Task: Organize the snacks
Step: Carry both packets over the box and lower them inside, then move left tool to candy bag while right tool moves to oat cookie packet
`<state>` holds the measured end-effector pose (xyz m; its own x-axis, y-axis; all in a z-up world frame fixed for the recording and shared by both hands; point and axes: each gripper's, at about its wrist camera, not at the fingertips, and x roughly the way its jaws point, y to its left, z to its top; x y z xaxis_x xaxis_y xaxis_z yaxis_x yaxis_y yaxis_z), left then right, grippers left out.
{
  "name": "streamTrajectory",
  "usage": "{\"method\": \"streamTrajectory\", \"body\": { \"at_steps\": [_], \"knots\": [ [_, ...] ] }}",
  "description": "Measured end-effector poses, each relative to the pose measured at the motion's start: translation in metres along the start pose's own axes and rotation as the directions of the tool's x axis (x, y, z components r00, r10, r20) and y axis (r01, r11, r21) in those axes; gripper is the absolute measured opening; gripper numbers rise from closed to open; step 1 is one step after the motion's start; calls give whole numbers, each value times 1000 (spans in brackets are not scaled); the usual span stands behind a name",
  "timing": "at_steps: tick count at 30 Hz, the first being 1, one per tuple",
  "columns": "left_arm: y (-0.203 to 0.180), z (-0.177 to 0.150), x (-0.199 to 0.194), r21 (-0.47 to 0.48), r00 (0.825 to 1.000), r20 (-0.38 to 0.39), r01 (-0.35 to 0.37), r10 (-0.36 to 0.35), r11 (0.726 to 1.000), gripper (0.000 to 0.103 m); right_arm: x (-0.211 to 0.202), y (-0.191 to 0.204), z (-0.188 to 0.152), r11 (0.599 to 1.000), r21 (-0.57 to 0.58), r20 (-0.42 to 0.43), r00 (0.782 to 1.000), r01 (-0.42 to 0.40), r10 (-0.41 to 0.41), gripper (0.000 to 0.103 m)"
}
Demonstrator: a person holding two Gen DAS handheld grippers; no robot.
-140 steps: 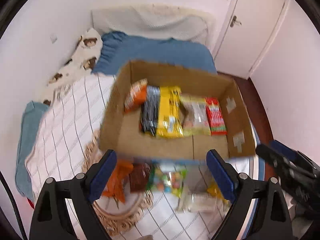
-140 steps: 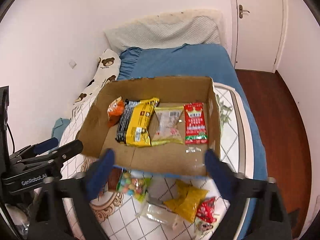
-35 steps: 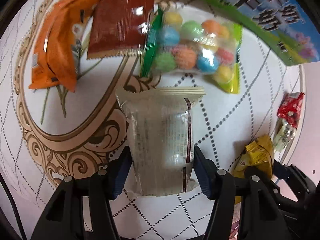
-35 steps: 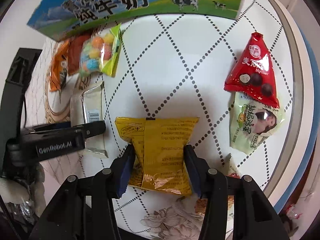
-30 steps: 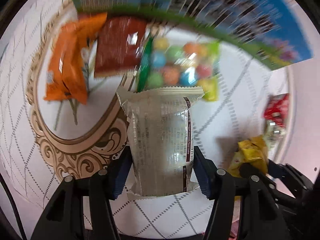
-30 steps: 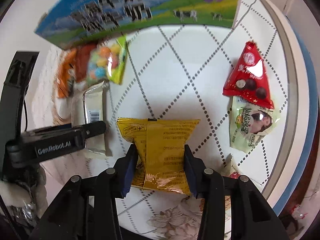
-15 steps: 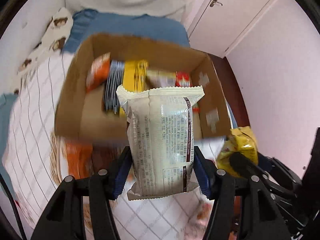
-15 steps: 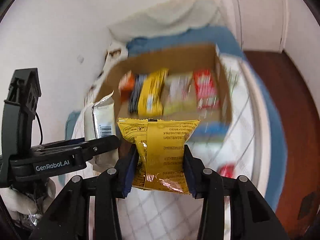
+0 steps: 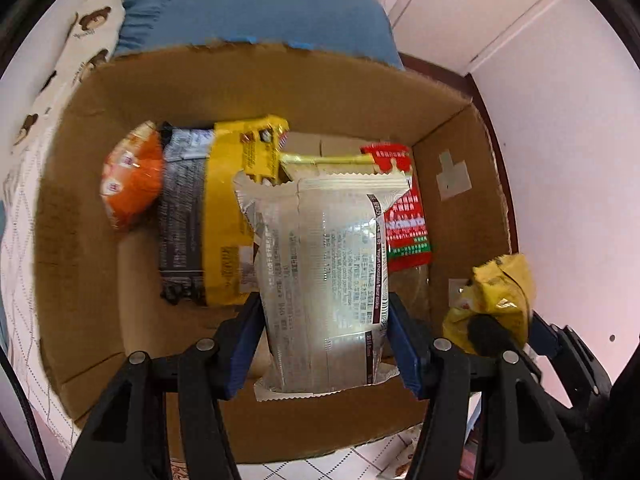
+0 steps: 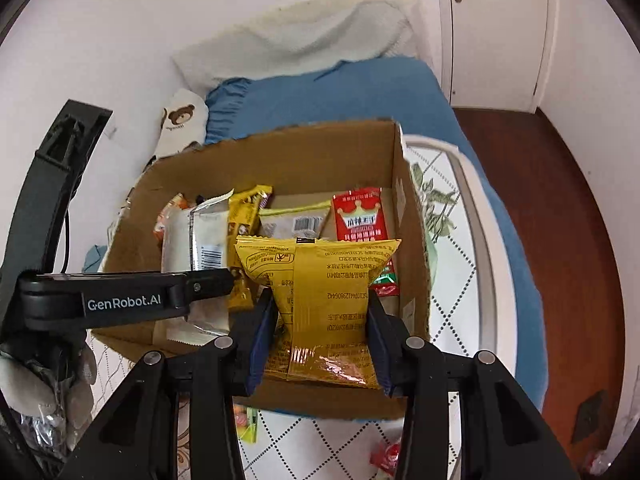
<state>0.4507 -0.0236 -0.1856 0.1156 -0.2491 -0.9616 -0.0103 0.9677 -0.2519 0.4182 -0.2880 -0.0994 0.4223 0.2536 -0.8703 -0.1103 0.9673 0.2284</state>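
Both wrist cams are looking steeply down along their tool fingers. Left is sitting close over the cardboard box, filling frame; right is viewing from farther back, also catching the bed. Both are sharing the box interior.

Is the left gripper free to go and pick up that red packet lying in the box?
Probably not yet: the left gripper is already shut on a silver cookie packet, which hangs in front of the red packet. It would likely have to drop that first.

white walls, blue bed, wooden floor
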Motion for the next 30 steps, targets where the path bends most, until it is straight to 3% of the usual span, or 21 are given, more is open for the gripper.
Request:
{"method": "streamTrajectory", "body": {
  "at_steps": [3, 5, 6, 8, 14, 20, 30],
  "knots": [
    [-3, 0, 13, 0, 998, -53, 22, -22, 1000, 58, 12, -9, 1, 1000, 30, -57, 998, -5, 7, 47],
    [-4, -1, 17, 9, 998, -58, -1, 1, 1000, 65, 22, -12, 1, 999, 37, -88, 996, 8, -4, 71],
    [-3, -1, 16, 17, 999, -35, -20, 21, 1000, 77, 23, -15, 0, 999, 46, -94, 995, 20, -15, 88],
    [-1, 0, 16, 16, 999, -20, -37, 37, 999, 94, 25, -20, 0, 998, 62, -108, 994, 0, 6, 90],
    [2, -2, 8, -1, 999, 2, -37, 37, 999, 94, 18, -15, -3, 999, 45, -119, 993, 16, -10, 92],
    [5, -17, -15, -6, 992, 91, -86, 86, 996, 94, 0, -9, 1, 998, 21, -86, 994, 64, -62, 94],
    [10, -59, -71, -28, 943, 289, -165, 166, 986, 94, -35, -3, -8, 994, 12, -15, 994, 107, -107, 95]
  ]
}}
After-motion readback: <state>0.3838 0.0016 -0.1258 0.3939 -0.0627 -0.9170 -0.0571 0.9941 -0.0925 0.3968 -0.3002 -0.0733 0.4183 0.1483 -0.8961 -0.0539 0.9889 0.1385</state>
